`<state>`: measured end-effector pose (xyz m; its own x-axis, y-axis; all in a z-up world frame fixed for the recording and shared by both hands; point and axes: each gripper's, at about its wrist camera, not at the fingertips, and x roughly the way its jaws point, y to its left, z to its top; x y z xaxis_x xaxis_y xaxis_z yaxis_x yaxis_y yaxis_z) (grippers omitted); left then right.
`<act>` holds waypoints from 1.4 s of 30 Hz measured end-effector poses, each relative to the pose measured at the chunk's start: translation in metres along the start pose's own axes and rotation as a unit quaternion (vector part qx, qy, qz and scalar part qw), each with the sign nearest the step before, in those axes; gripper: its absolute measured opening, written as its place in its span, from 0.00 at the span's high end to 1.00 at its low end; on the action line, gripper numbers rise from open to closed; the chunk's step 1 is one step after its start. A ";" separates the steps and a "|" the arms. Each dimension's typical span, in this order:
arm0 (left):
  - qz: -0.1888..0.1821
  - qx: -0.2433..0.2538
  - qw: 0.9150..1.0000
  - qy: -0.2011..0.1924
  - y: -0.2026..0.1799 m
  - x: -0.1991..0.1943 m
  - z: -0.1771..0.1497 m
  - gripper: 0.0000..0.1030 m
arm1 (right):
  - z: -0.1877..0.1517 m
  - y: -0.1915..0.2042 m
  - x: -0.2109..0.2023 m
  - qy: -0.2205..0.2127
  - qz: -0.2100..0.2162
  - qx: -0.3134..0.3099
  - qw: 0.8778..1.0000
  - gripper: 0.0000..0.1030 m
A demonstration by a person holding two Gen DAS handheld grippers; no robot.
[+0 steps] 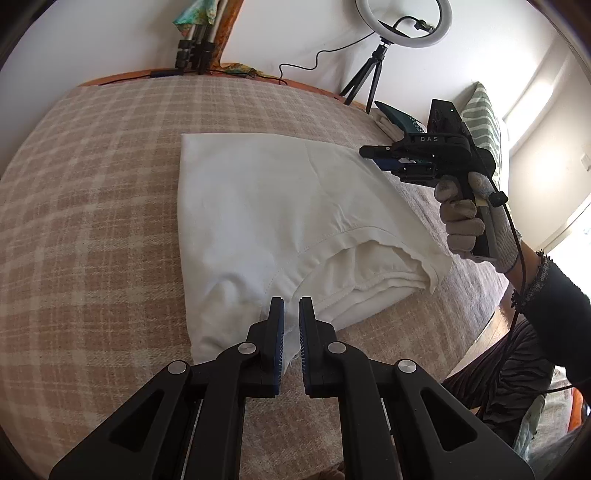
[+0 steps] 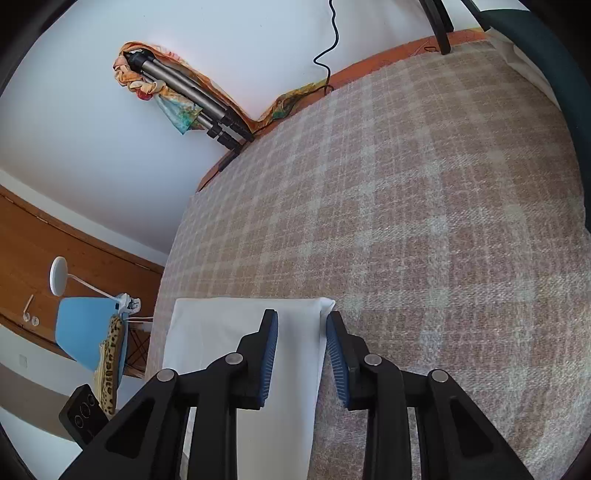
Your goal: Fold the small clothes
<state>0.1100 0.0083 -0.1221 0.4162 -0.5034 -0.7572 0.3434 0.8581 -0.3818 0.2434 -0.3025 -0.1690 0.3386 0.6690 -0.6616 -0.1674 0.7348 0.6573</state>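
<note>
Left claw (image 1: 291,328) pinches white garment (image 1: 280,206) — angled down, gloved hand (image 1: 465,221) opposite.

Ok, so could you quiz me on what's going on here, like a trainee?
1. True or false: the white garment lies on a plaid blanket.
2. Fill in: the ___ gripper pinches the garment's near edge.
3. What stands by the wall beyond the blanket? A ring light, B fan, C ladder.

Key: 1 true. 2 left gripper. 3 A, the ring light.
</note>
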 end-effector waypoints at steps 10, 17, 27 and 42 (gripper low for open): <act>-0.002 -0.105 0.991 -0.083 0.041 -0.043 -0.007 0.56 | -0.001 0.011 -0.019 -0.036 -0.061 -0.017 0.997 0.45; -0.074 -0.237 0.968 -0.039 0.080 -0.017 -0.018 0.56 | -0.018 0.006 -0.022 0.004 -0.019 -0.009 1.000 0.45; -0.156 -0.319 0.935 -0.019 0.081 0.004 -0.021 0.56 | -0.025 -0.013 -0.018 0.004 0.053 0.032 0.998 0.60; -0.073 -0.226 0.970 -0.051 0.051 -0.010 -0.008 0.92 | -0.021 0.023 -0.002 0.010 0.021 -0.008 1.000 0.95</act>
<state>0.1167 0.0583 -0.1383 0.4793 -0.6107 -0.6304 0.0104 0.7221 -0.6917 0.2199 -0.2845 -0.1605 0.3123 0.7017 -0.6404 -0.1958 0.7071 0.6794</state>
